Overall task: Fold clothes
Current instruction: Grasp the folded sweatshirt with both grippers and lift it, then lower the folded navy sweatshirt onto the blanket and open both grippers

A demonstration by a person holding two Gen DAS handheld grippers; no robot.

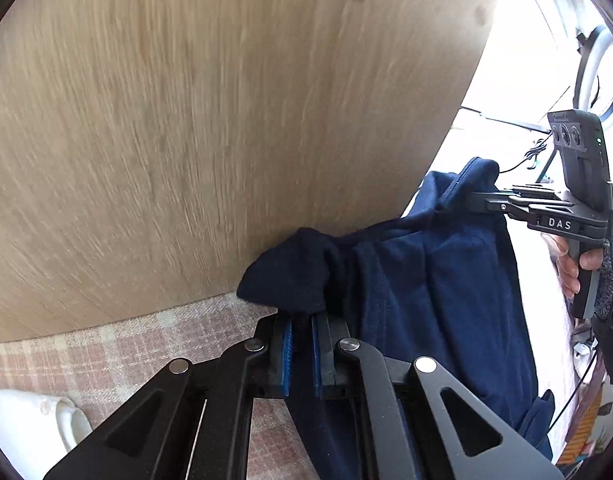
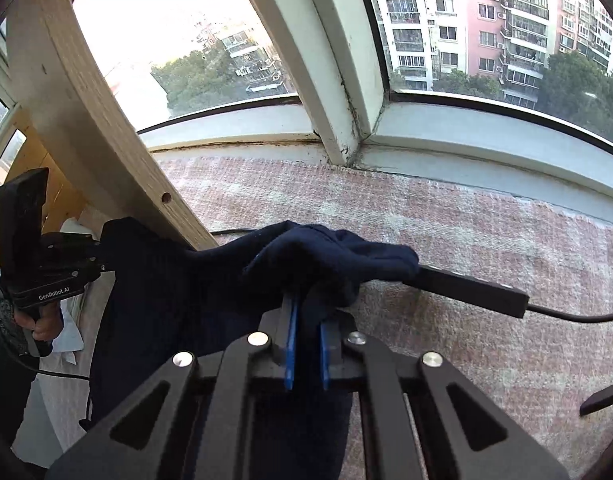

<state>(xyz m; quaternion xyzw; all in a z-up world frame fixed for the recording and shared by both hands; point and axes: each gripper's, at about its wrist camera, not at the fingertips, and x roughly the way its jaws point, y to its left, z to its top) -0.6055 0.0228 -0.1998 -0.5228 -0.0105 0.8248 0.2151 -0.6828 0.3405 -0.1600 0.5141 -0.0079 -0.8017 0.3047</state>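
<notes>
One navy garment [image 1: 438, 280] hangs stretched between both tools above the plaid blanket [image 2: 466, 240], probably by its top edge. Left gripper [image 1: 302, 344] and right gripper [image 2: 306, 344] each pinch cloth; next, lay it flat to fold.

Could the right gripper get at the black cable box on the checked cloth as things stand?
Probably not yet: the right gripper is shut on the navy garment, whose bunched end drapes over the near end of the black box.

one navy garment [image 1: 434, 280], two grippers, perhaps one white garment [image 1: 34, 420]
</notes>
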